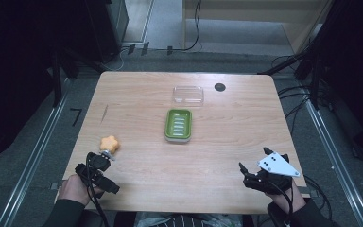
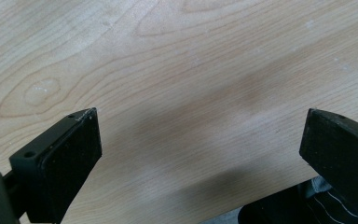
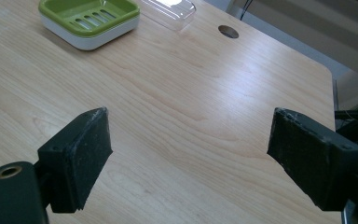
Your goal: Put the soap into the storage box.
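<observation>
Left claw [image 1: 105, 158] gaping and empty, just short of orange flower-shaped piece [image 1: 109, 143] near bench [image 1: 137, 90] left edge; straddle it square, close on flat sides, then carry to green soap dish [image 1: 178, 125]; right claw [image 1: 251, 174] open too

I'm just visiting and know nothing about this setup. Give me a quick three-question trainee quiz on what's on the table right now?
1. True or false: the green soap dish holds the orange flower-shaped soap.
2. Which tool is nearer the soap: A left tool, B right tool?
3. What lies just beyond the dish, by the table's round hole?

Key: 1 false, the dish is empty; 2 A; 3 a clear plastic lid.
</observation>
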A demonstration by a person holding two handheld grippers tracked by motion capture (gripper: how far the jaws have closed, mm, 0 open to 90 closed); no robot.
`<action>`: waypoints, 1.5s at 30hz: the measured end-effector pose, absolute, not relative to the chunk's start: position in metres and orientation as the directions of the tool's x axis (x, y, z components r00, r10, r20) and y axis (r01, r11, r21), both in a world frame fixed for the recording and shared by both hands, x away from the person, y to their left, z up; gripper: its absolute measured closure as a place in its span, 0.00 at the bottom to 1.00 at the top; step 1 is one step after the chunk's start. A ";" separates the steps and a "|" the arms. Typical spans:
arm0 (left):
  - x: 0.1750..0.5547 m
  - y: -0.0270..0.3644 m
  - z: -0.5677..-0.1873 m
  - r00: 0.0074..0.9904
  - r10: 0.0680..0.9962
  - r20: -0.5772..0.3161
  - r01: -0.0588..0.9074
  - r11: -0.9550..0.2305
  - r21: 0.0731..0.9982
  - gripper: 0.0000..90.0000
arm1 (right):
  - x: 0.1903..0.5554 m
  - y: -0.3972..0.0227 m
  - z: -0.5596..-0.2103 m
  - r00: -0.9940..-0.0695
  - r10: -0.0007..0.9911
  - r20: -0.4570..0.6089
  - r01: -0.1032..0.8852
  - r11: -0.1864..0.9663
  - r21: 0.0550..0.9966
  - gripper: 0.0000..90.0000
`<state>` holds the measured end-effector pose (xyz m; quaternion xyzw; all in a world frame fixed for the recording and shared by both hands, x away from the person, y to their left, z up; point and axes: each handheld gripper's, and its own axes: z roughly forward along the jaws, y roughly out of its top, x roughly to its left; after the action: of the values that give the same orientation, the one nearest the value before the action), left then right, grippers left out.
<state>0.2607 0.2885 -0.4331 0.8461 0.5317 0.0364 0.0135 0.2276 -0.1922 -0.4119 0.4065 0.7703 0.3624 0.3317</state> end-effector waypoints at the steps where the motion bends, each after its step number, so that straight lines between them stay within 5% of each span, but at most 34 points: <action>1: 0.261 0.288 -0.433 0.433 0.900 0.046 0.898 -0.436 0.063 0.00 | 0.228 -0.193 -0.412 -0.450 0.868 -0.212 0.386 0.403 0.830 0.15; 45: 0.291 0.292 -0.424 0.407 0.911 0.074 0.900 -0.413 0.141 0.00 | 0.229 -0.189 -0.412 -0.459 0.860 -0.221 0.386 0.417 0.823 0.15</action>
<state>0.2915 0.2917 -0.4236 0.8377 0.5402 0.0697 0.0393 0.2286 -0.1893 -0.4115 0.4022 0.7746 0.3599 0.3298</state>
